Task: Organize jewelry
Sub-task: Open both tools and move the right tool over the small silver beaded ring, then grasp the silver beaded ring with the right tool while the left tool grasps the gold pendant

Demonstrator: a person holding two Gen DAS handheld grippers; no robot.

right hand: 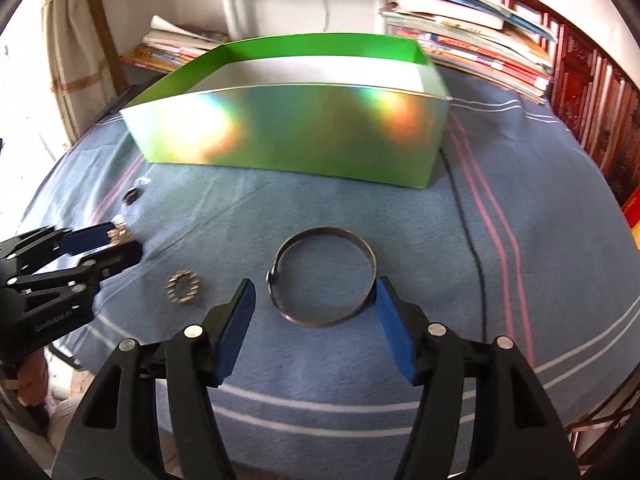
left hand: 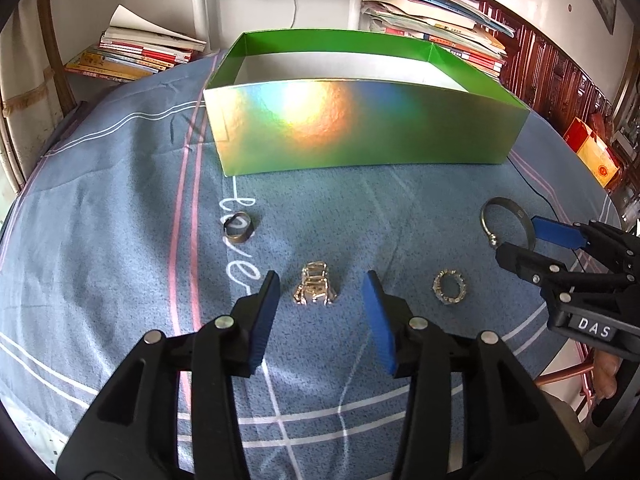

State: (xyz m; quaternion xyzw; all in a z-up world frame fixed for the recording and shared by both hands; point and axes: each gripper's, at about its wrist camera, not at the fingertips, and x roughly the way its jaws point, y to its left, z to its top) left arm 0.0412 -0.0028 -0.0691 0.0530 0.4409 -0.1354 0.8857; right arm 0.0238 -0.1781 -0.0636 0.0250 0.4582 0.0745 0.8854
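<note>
My left gripper (left hand: 322, 286) is open, its blue pads on either side of a gold openwork piece (left hand: 315, 290) lying on the blue cloth. A wide band ring (left hand: 239, 227) lies to its left and a beaded gold ring (left hand: 451, 286) to its right. My right gripper (right hand: 316, 294) is open around a dark metal bangle (right hand: 324, 276); its right pad is at the bangle's rim. The beaded ring (right hand: 183, 287) lies left of it. The right gripper also shows in the left wrist view (left hand: 516, 236). A shiny green open box (left hand: 360, 128) stands behind the jewelry.
Stacks of books (left hand: 136, 54) lie behind the box at left and right (right hand: 472, 36). A black cable (right hand: 472, 240) runs along the cloth right of the bangle. A carved wooden screen (right hand: 592, 92) stands at the right edge.
</note>
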